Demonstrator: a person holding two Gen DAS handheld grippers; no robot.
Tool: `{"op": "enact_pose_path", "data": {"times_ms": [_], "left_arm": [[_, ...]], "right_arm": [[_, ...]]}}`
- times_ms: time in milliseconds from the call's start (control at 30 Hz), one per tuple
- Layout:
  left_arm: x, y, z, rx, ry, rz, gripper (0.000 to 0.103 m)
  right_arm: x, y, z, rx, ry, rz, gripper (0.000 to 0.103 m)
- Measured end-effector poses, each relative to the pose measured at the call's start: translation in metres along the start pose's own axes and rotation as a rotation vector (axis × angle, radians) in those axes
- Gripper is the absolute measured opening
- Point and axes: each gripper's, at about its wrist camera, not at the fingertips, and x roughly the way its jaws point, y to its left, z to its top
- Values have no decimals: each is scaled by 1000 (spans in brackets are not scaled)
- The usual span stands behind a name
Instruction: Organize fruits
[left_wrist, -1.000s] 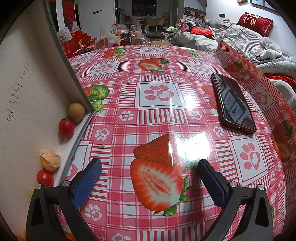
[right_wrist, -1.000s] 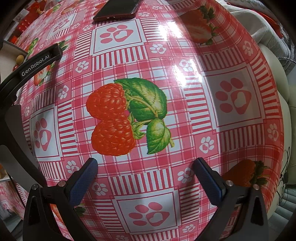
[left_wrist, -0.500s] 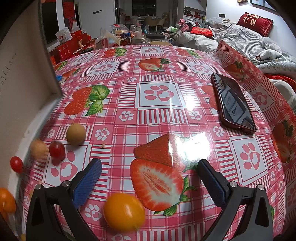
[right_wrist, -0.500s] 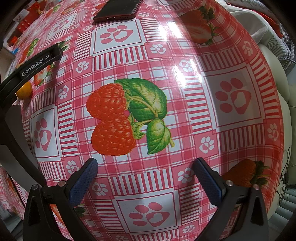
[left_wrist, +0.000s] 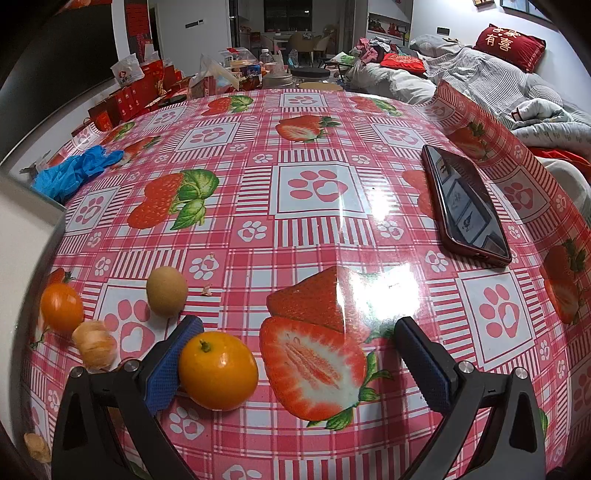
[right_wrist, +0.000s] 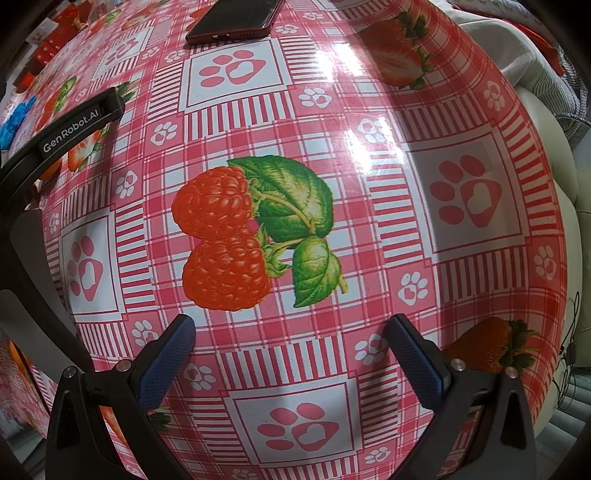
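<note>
Left wrist shows us two oranges (left_wrist: 218, 370) (left_wrist: 61, 308) on the tablecloth (left_wrist: 314, 221), one kiwi (left_wrist: 166, 291), one peeled fruit (left_wrist: 95, 344), perhaps a mandarin, and one phone (left_wrist: 466, 206). Our left gripper (left_wrist: 295, 363) gapes wide, empty, its left pad beside the nearer orange. Our right gripper (right_wrist: 291, 363) gapes too, holding nothing.

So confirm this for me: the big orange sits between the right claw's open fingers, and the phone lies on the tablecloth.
Wrong claw. The left wrist view shows the big orange between the open fingers of the left claw, against its left pad. The right claw is open over bare tablecloth. The phone does lie on the cloth.
</note>
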Motion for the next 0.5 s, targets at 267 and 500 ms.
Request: {"op": "enact_pose_path", "data": {"times_ms": [267,500], "left_arm": [[0,0,0,0,0,0,103],[0,0,0,0,0,0,103]], "right_arm": [[-29,16,-12,-104,10,-39,103],[-98,86,-33,-272,-36,31,103]]}}
